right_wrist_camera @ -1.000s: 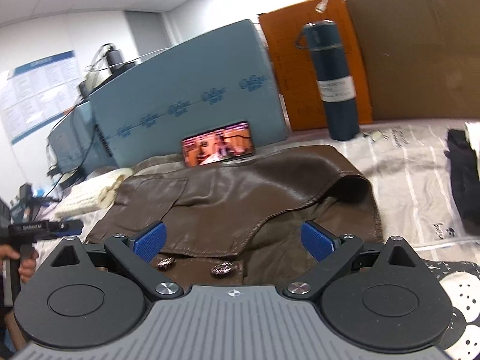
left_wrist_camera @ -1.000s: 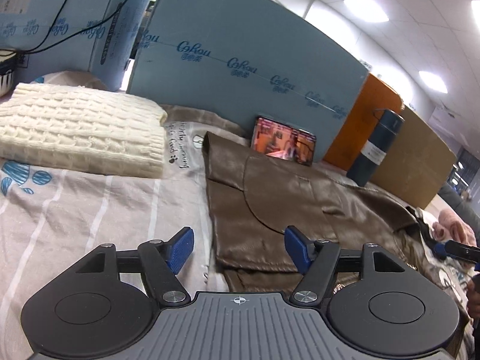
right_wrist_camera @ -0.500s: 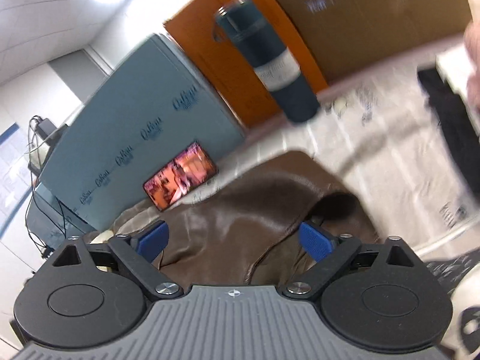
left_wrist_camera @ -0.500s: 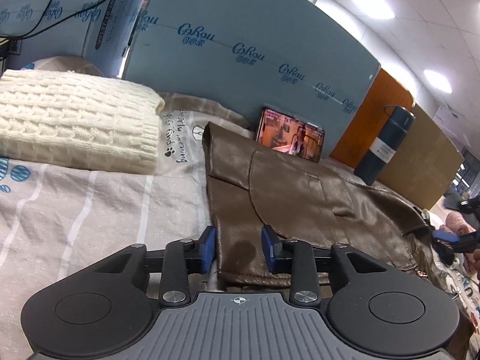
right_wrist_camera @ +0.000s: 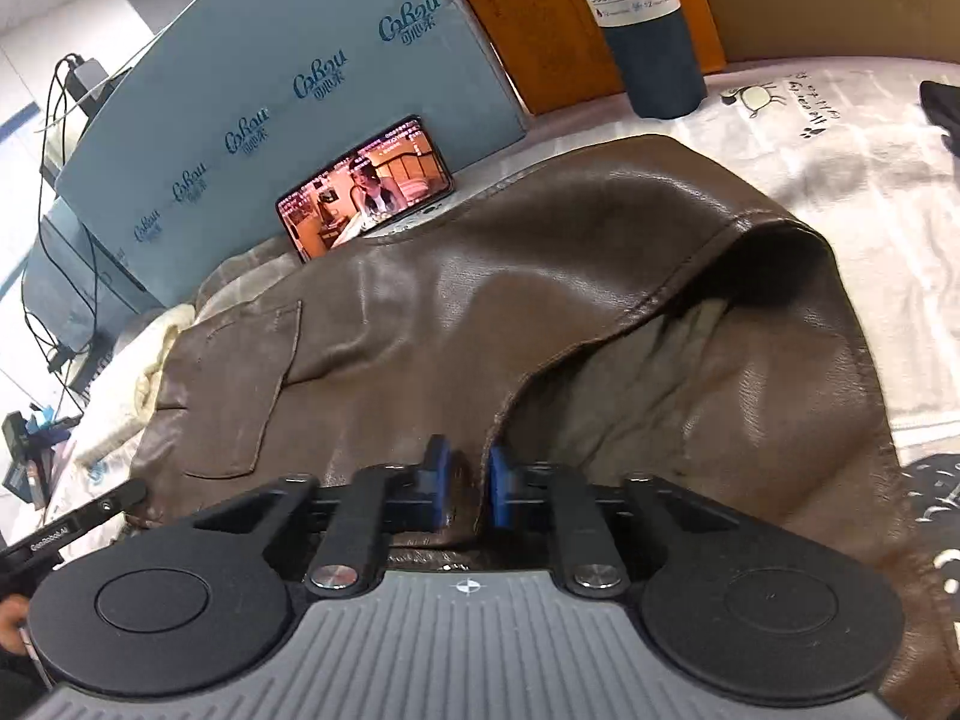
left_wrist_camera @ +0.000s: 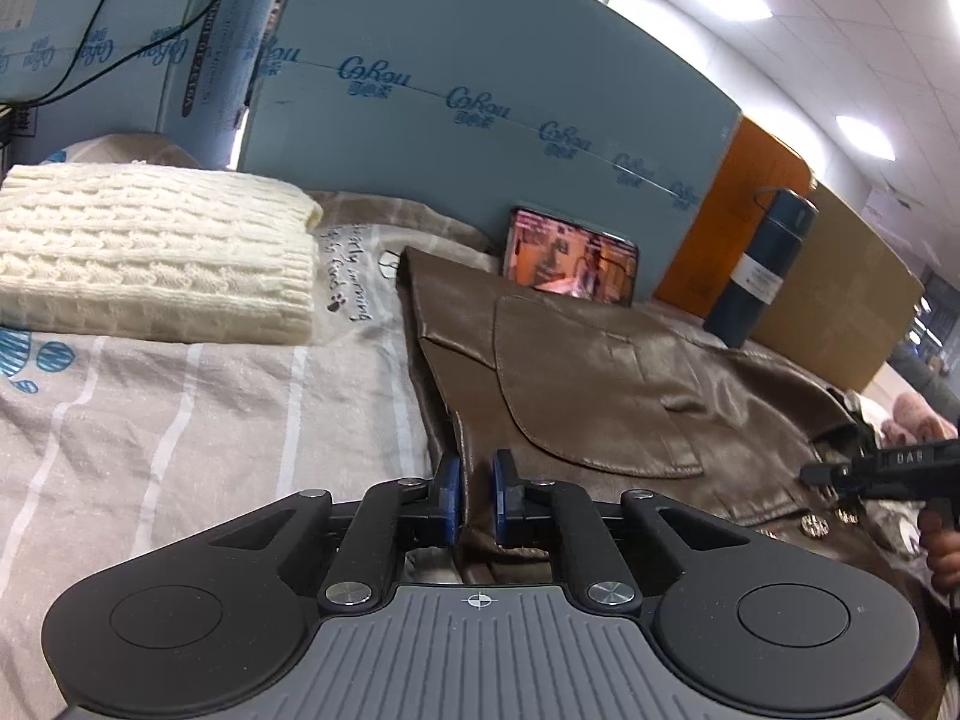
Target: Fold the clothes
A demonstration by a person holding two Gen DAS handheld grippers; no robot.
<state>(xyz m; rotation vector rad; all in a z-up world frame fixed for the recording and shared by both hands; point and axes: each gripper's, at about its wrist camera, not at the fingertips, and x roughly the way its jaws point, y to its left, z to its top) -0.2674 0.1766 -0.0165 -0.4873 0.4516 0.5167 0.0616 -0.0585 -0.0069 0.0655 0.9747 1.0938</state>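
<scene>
Evidently the grasp is made: in the left wrist view the left gripper (left_wrist_camera: pixel 475 501) is clamped on the brown jacket's (left_wrist_camera: pixel 600 372) near edge on the bed (left_wrist_camera: pixel 180 420). Right wrist view: the right gripper (right_wrist_camera: pixel 461 489) pinches its hem likewise. Next, I judge, lift both together and fold away.

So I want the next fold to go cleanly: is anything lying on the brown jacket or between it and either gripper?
Nothing visible does. The left gripper and right gripper each already pinch the brown jacket's near edge, and its top is bare. The phone and bottle stand beyond it.
</scene>
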